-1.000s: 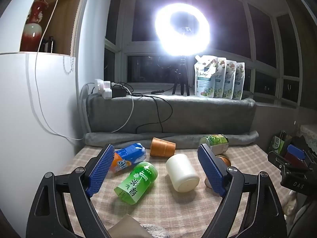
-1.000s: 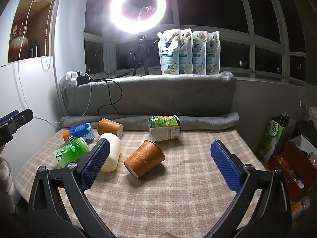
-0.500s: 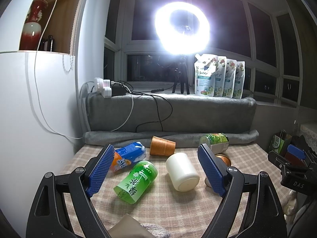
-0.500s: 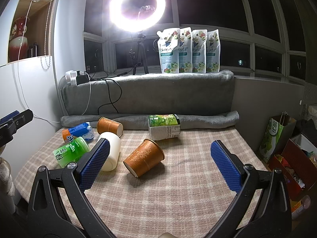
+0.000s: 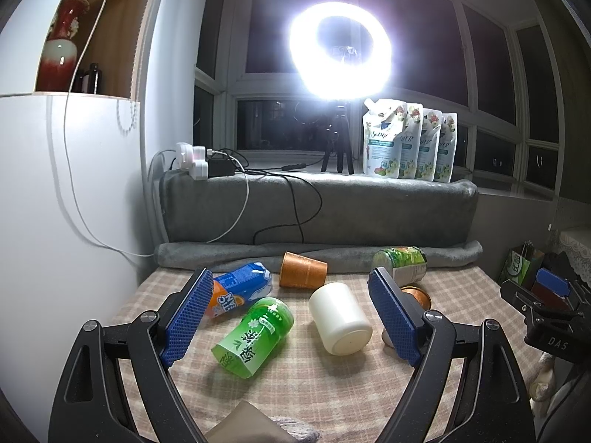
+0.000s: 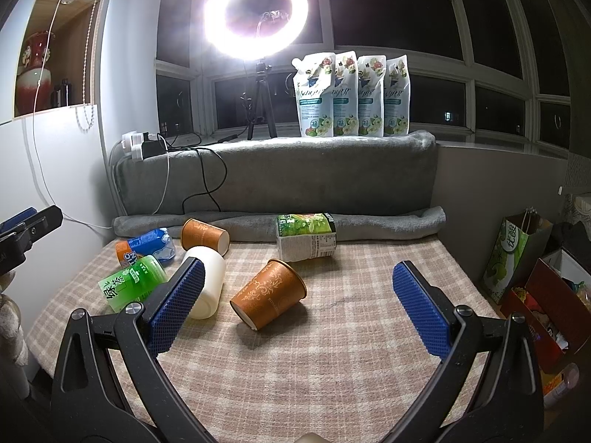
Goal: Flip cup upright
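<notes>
Checked cloth table (image 6: 332,350) has everything tipped over. The nearest brown paper cup (image 6: 269,292) lies on its side mid-table, untouched. Right gripper (image 6: 299,310) and left gripper (image 5: 291,317) both gape wide, empty. Looks like pre-grasp; next, close in on its wall.

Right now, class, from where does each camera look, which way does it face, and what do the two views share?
Left wrist: rides the left gripper, facing the window; white cup lies between its open fingers.
Right wrist: rides the right gripper, same heading; nearer brown cup lies ahead on its side.
Shared: checked tablecloth, white cup, green bottle, ring light; each glimpses the other gripper at its edge.
</notes>
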The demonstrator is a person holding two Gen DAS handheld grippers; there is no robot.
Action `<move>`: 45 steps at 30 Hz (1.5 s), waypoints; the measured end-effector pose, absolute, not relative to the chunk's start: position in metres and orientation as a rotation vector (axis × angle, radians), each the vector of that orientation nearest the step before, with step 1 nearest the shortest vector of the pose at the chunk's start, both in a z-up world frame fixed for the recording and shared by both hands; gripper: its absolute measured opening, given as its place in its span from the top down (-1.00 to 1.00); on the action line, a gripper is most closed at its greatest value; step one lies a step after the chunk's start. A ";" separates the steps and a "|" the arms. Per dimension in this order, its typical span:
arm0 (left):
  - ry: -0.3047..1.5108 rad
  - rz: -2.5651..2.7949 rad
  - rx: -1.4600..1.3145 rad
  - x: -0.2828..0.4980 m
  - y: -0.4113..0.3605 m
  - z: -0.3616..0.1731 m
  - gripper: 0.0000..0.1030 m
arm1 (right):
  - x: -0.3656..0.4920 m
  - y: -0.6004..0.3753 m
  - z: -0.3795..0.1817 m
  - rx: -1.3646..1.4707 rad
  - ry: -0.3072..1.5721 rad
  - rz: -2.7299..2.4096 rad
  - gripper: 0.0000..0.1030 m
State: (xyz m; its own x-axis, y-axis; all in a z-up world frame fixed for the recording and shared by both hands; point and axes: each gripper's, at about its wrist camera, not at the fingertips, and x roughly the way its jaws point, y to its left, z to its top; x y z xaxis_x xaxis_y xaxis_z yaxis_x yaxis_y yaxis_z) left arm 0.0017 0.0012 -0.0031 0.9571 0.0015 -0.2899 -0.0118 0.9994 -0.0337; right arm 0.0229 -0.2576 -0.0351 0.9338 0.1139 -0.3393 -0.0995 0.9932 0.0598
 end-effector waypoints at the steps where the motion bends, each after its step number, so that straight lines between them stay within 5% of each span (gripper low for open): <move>1: 0.295 0.006 -0.037 0.002 0.001 -0.003 -0.67 | 0.023 -0.258 -0.035 0.042 0.349 0.109 -1.00; 45: 0.325 -0.004 -0.033 0.012 0.000 -0.015 -0.67 | 0.031 -0.258 -0.038 0.043 0.353 0.109 -1.00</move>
